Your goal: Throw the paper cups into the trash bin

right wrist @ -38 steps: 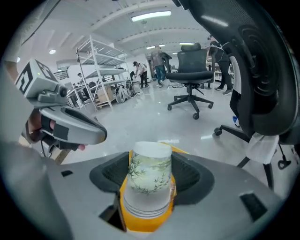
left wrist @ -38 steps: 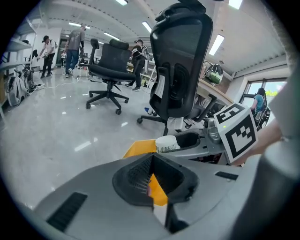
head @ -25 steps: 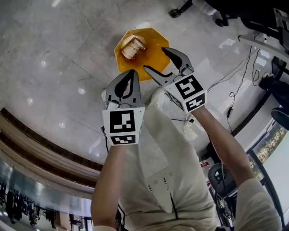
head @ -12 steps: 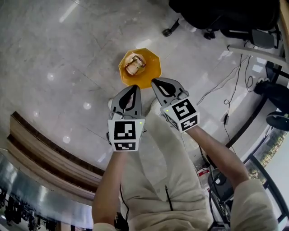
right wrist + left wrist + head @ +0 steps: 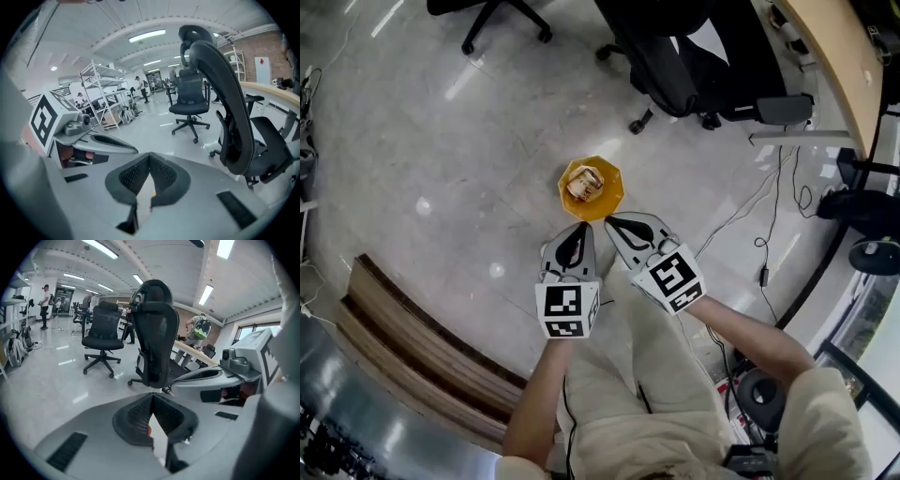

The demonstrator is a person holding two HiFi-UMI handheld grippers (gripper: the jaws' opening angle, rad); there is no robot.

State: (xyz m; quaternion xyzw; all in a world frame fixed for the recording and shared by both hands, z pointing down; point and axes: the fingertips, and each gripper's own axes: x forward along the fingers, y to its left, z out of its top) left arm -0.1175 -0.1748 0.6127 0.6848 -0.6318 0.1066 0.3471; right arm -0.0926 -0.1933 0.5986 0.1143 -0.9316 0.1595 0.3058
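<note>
Looking down from the head view, I see the paper cups [image 5: 584, 184] lying inside the yellow trash bin [image 5: 613, 195], which stands on the open floor [image 5: 441, 141] just in front of both claws. The left claw [image 5: 582, 227] is closed with nothing between its jaws; its own view shows the two pads meeting. The right claw [image 5: 610, 222] has just been closing its jaws and is now fully closed, also on nothing. Both claws hang above the bin and do not touch it.

I judge the cups to be very light and soft. They look partly crushed, so a hard squeeze would flatten them more. If one must be taken again, I would hold it at the rim or across the side wall, with gentle pressure. The bin also looks light and could slide on the shiny floor if pushed.

For moving there is good room. The floor to the left of the bin is free. An office chair [image 5: 694, 56] stands well apart behind the bin, cables [image 5: 766, 220] lie to the right, and a wooden strip [image 5: 412, 342] runs at the lower left.
</note>
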